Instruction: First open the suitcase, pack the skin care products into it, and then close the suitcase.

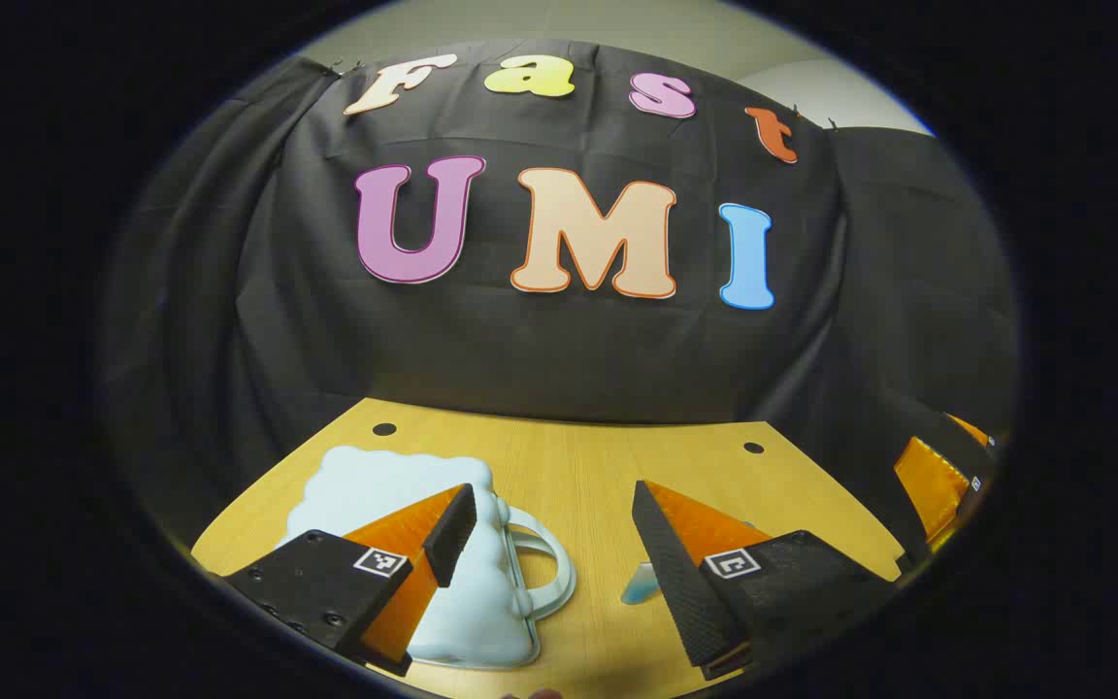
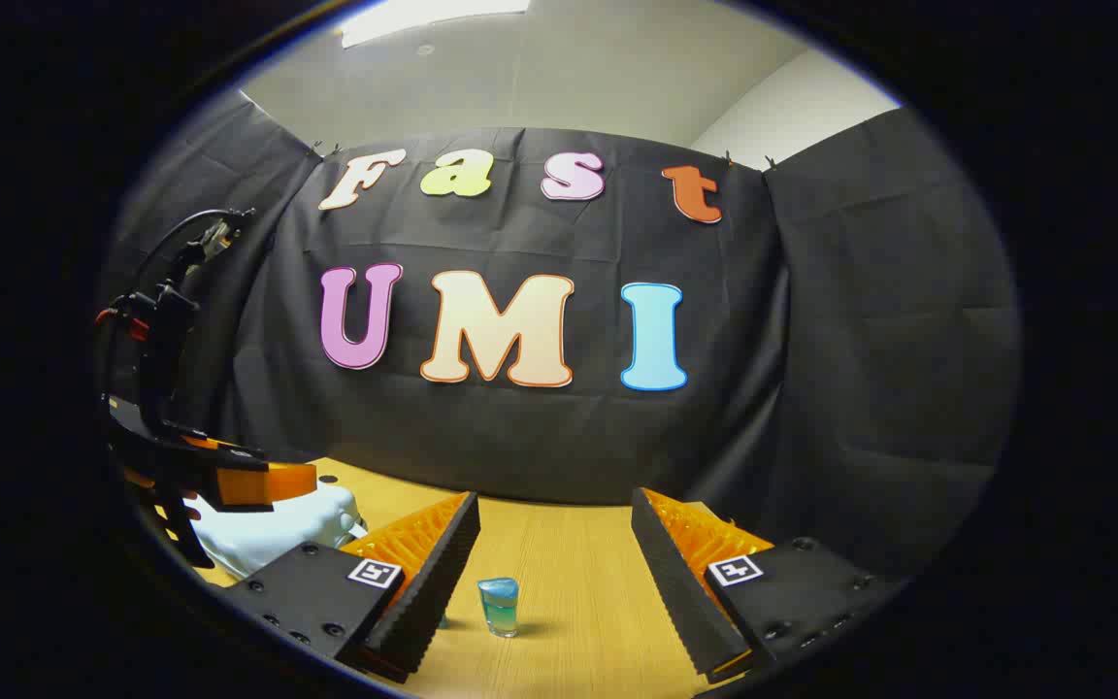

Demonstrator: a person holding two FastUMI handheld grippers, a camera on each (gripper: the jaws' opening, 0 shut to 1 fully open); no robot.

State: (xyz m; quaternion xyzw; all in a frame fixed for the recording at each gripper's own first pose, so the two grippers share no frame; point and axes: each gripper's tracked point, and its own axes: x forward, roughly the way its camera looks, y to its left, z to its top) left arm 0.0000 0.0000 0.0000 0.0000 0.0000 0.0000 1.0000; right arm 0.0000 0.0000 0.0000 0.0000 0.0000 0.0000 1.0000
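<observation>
Fingers of my left gripper (image 1: 554, 534) stand spread above the yellow wooden table (image 1: 598, 466) in the left gripper view, the pale blue cloud-shaped suitcase (image 1: 394, 485) lying closed under its left finger, handle toward the middle. Right gripper view: my right gripper (image 2: 554, 549) is spread too, a small blue-capped skin care bottle (image 2: 500, 604) standing upright between its fingers, untouched; the left gripper hovers over the suitcase at left.

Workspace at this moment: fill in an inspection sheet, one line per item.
Surface: wooden table, two round holes near its back edge.
Job's things: pale blue suitcase shut, handle toward the middle; small blue bottle upright, apart from it.
Clutter: nothing seen.
Grippers: left gripper open above the suitcase; right gripper open, bottle ahead between its fingers, untouched.
Cables: black cable looping over the left gripper.
Surroundings: black cloth wall, pale room wall above.
</observation>
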